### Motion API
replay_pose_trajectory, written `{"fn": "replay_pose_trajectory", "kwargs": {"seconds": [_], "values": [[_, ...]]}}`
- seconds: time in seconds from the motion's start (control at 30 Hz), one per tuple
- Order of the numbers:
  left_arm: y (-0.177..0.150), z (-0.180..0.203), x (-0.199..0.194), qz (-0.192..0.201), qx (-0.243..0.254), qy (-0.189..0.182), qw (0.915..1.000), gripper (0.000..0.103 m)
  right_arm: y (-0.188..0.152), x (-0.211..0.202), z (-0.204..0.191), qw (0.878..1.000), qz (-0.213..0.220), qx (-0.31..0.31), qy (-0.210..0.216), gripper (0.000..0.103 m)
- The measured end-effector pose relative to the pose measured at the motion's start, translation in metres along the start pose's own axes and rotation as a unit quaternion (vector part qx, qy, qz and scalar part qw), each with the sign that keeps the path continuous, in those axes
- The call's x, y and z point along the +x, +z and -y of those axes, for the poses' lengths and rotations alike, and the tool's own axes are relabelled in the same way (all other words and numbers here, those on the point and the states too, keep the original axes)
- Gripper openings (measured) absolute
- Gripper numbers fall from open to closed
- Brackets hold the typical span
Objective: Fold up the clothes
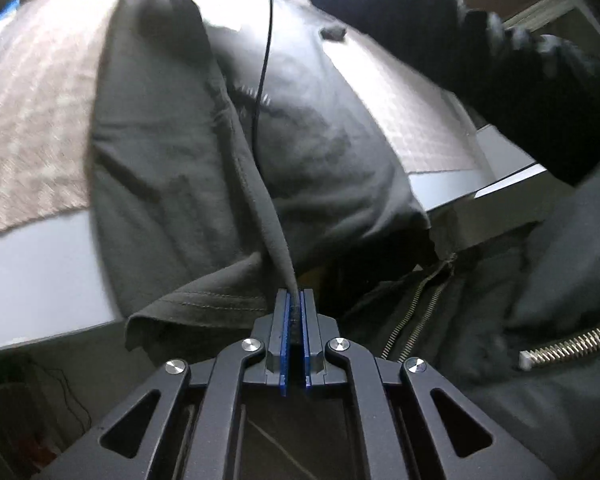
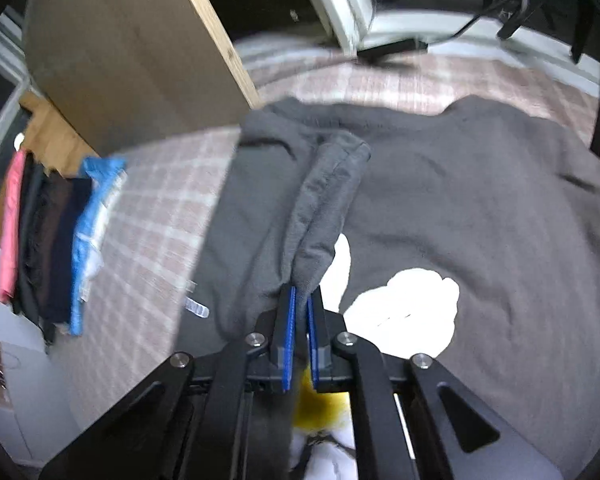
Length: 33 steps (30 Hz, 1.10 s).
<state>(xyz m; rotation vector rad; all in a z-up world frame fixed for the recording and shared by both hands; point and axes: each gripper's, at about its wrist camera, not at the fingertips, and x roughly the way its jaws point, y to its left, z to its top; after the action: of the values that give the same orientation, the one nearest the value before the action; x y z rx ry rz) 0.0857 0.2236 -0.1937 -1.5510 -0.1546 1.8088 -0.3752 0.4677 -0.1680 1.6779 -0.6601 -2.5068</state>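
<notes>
Two grippers – left (image 1: 296,300), right (image 2: 301,300) – clamp one grey shirt (image 2: 460,200).

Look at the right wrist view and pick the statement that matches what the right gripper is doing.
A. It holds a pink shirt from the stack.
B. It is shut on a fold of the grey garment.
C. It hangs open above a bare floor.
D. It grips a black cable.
B: the right gripper has its blue pads closed on a bunched fold of the grey garment, which lies on the checked cover.
</notes>
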Motion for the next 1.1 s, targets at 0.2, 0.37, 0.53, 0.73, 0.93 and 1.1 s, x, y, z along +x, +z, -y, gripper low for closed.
{"fn": "replay_pose_trajectory", "kwargs": {"seconds": [0.2, 0.37, 0.53, 0.73, 0.93, 1.1], "values": [[-0.028, 0.012, -0.034, 0.009, 0.000, 0.007, 0.9999, 0.019, -0.011, -0.058, 0.008, 0.998, 0.046, 0.035, 0.013, 0.017], [-0.074, -0.006, -0.064, 0.010, -0.024, 0.037, 0.9990, 0.022, -0.058, -0.170, 0.013, 0.990, 0.105, 0.029, 0.093, 0.021], [-0.085, -0.034, -0.064, 0.005, -0.020, 0.093, 0.9955, 0.022, -0.149, -0.256, -0.015, 0.986, 0.116, -0.024, 0.114, 0.035], [-0.057, -0.042, -0.038, 0.019, 0.076, 0.129, 0.9885, 0.026, -0.301, -0.250, -0.073, 0.988, 0.033, -0.070, 0.131, 0.036], [-0.044, -0.042, -0.009, -0.010, 0.139, 0.159, 0.9773, 0.026, -0.397, -0.141, -0.103, 0.987, -0.104, -0.035, 0.116, 0.036], [-0.043, -0.043, -0.009, -0.005, 0.149, 0.162, 0.9756, 0.026, -0.421, -0.104, -0.118, 0.982, -0.146, -0.023, 0.121, 0.036]]}}
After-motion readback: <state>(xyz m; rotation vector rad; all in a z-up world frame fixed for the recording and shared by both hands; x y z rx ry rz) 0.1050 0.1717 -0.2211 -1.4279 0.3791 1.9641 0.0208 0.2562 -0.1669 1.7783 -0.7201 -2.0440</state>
